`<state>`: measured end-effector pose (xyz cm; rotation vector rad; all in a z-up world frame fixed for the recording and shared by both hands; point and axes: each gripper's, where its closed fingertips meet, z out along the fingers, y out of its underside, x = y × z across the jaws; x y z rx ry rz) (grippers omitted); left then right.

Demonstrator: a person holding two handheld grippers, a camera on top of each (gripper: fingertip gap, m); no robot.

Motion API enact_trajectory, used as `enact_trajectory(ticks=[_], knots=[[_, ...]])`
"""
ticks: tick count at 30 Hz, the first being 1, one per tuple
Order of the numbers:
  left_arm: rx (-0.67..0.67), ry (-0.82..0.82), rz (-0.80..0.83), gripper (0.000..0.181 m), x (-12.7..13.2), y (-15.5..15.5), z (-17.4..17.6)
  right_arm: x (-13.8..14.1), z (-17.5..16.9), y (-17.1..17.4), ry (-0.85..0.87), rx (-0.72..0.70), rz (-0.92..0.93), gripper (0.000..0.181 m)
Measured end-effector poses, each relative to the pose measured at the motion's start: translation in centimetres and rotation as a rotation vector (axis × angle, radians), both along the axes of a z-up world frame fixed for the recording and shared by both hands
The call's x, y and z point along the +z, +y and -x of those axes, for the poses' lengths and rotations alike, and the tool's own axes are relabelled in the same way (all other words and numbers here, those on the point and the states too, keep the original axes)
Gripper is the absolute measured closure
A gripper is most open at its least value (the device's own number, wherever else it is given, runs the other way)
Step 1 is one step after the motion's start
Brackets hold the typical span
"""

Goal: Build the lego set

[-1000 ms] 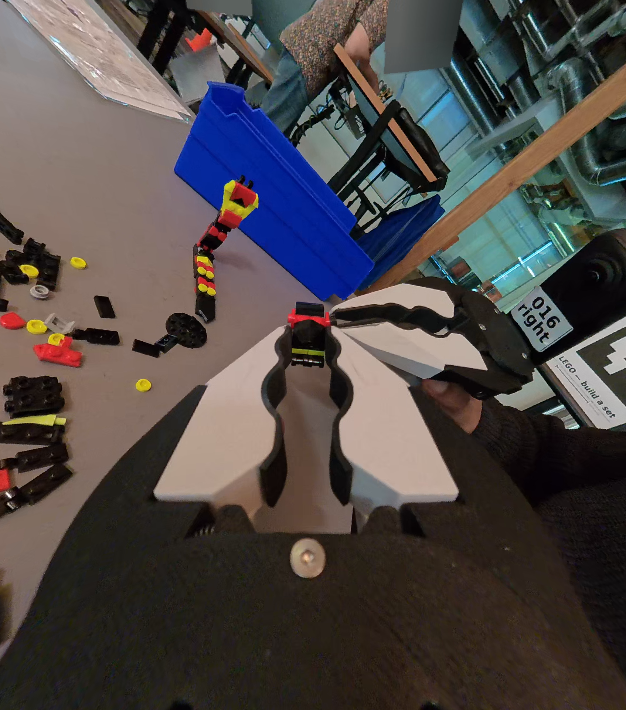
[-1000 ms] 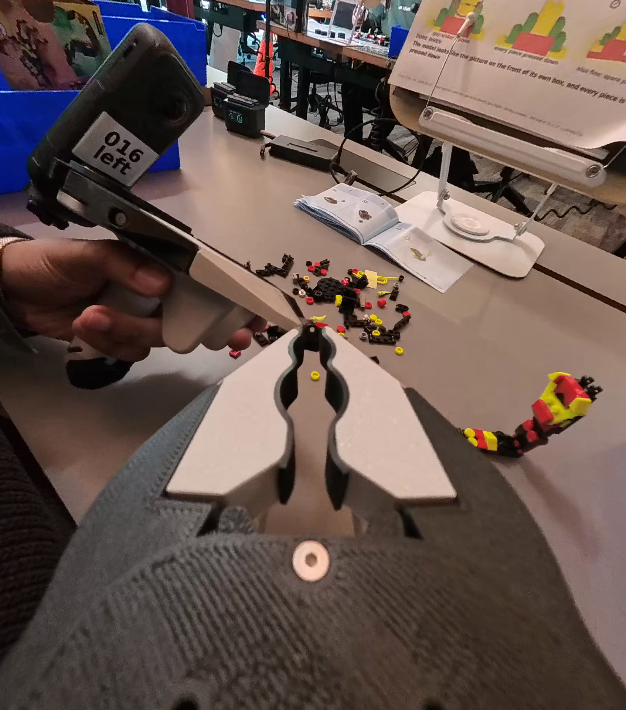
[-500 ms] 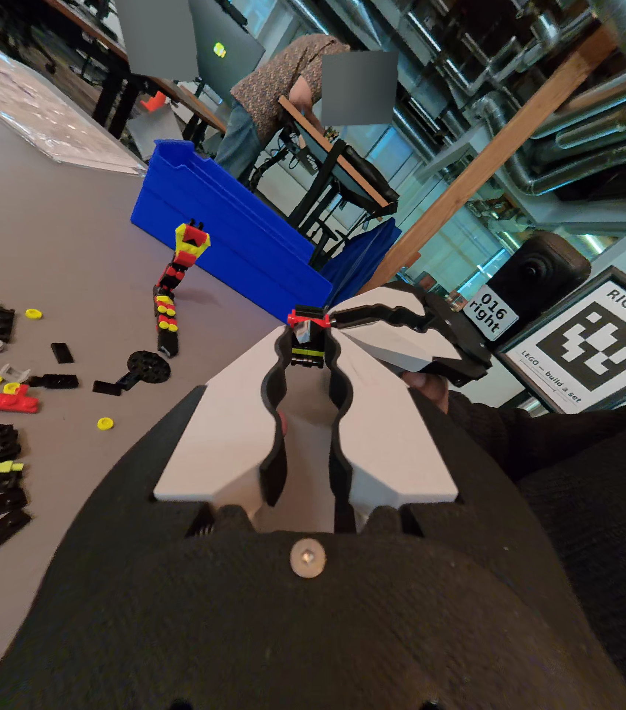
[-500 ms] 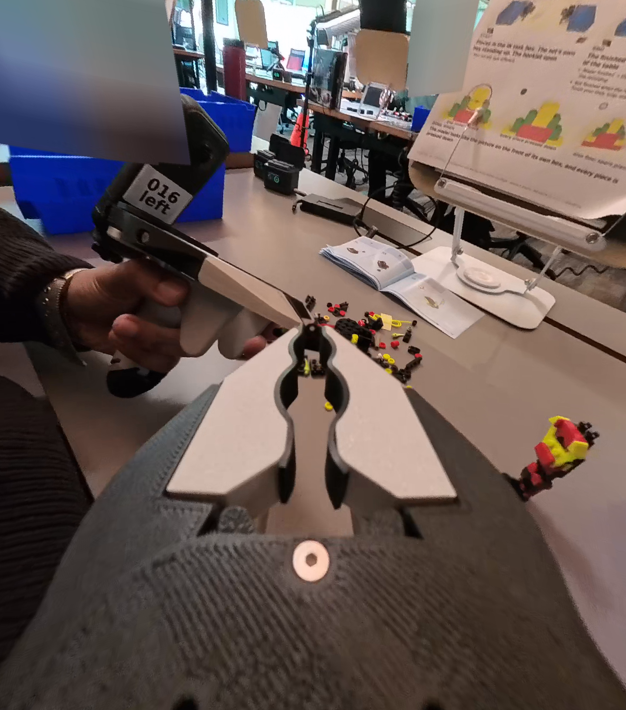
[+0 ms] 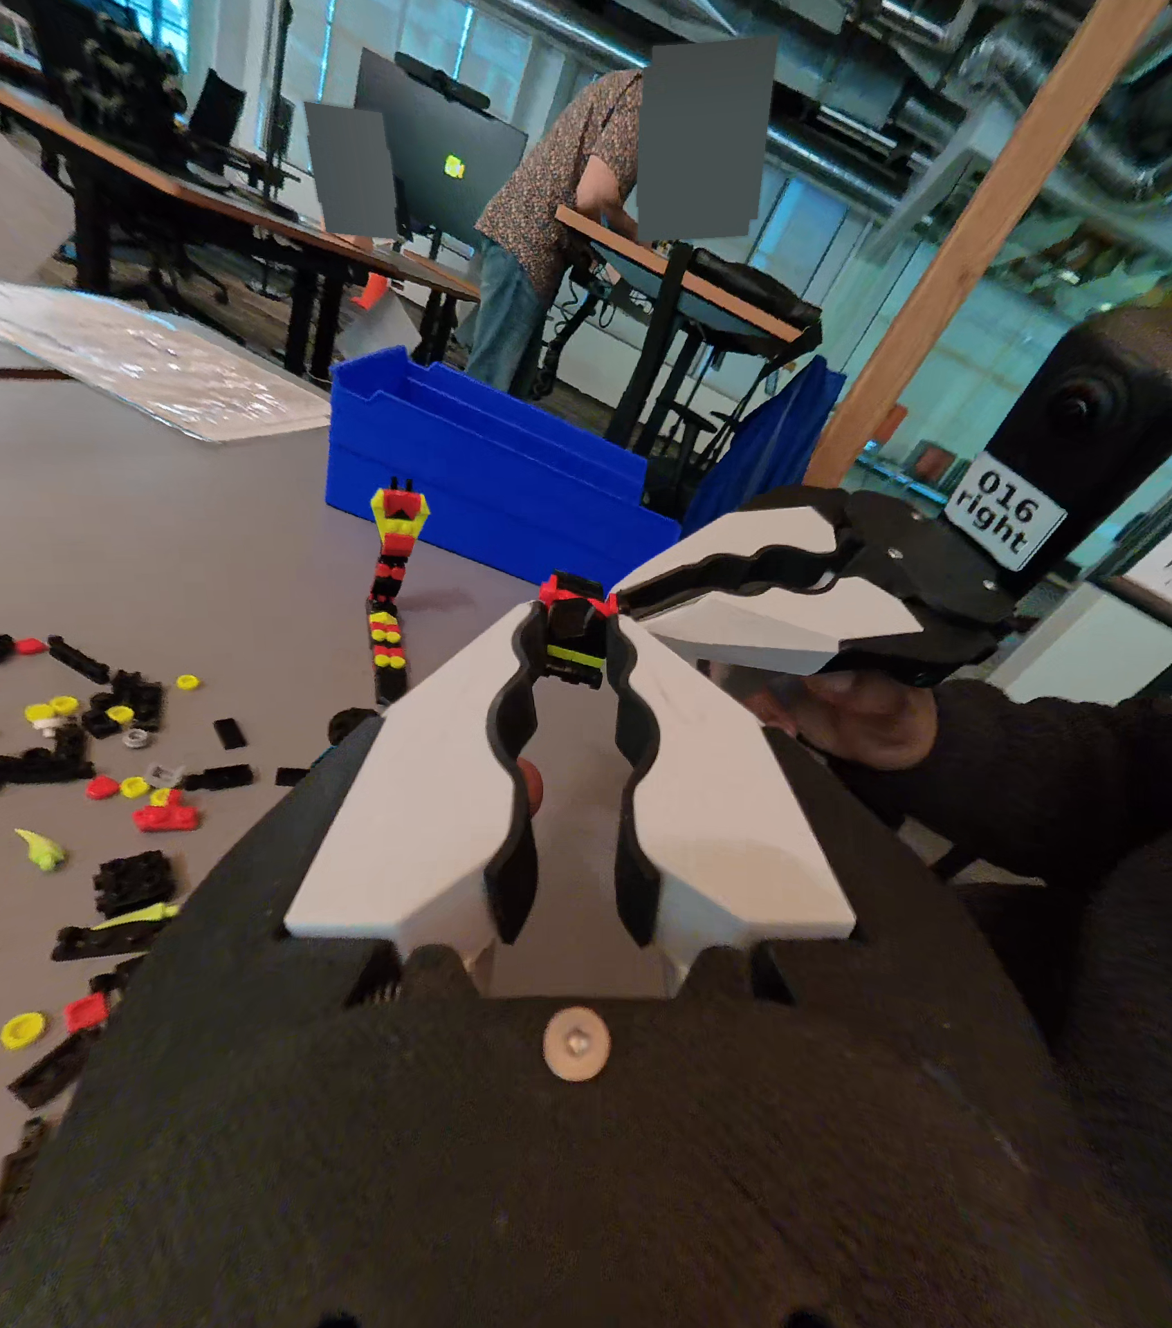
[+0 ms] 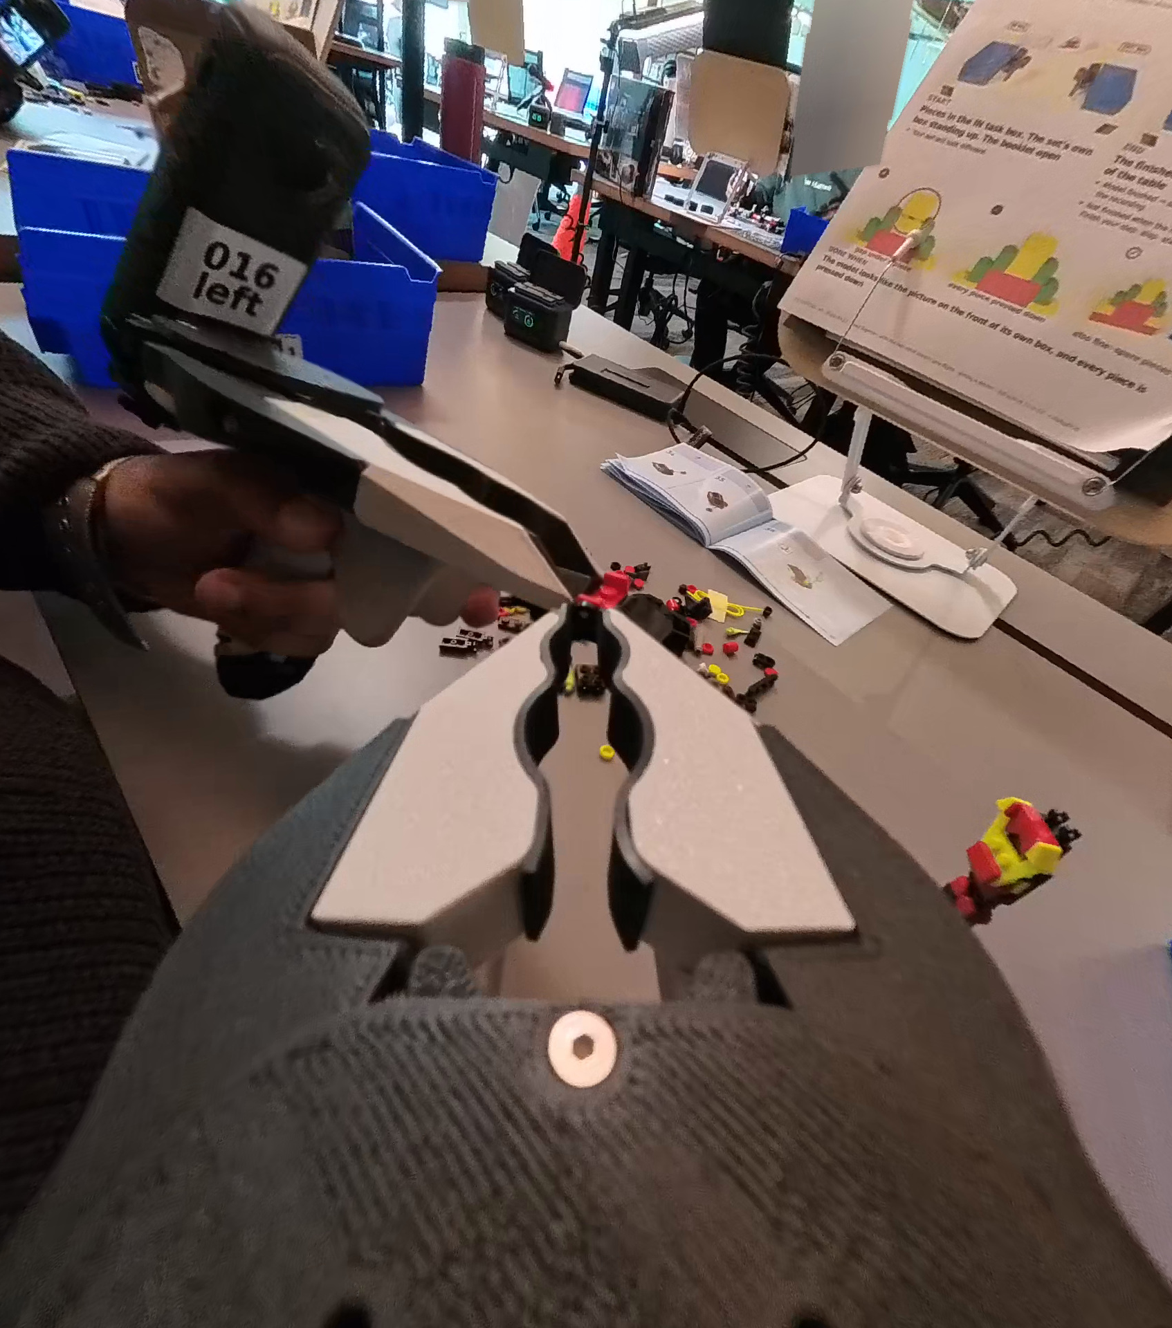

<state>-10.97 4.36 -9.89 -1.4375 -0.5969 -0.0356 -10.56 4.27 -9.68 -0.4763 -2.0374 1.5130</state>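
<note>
While clamped: two claws [image 5: 572,632], one sub-assembly [image 5: 571,636]

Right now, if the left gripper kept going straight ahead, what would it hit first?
Probably the blue bin; the left gripper, shut on a small brick assembly, points toward it over the table, though depth is unclear.

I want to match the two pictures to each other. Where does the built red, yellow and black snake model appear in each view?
Left wrist view: the snake model stands on the grey table, left of centre, just before the blue bin.
Right wrist view: its raised head shows at the right edge, lower body cut off by the right gripper's housing.
Shared landmark: the scattered loose pieces.
</note>
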Motion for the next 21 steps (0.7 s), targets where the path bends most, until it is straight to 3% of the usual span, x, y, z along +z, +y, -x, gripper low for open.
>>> enact_trajectory(ticks=[3,5,8,15,21], knots=[[0.019,0.061,0.03,0.169,0.2,-0.1,-0.1,-0.5,-0.1,0.0,-0.013,0.002,-0.025,0.177],[-0.088,0.125,0.015,0.181,1.4,1.1,-2.5,-2.0,-0.1,-0.6,-0.045,0.015,-0.077,0.177],[0.001,0.221,0.079,0.181,1.5,2.2,-3.1,-1.1,0.4,-0.6,0.063,-0.038,-0.111,0.181],[0.126,0.014,0.123,0.181,-0.3,-1.1,2.2,-3.5,2.9,1.9,-0.112,-0.131,-0.097,0.181],[0.18,-0.065,0.063,0.181,-0.2,-3.5,4.5,-3.9,2.5,1.8,-0.156,-0.097,-0.073,0.181]])
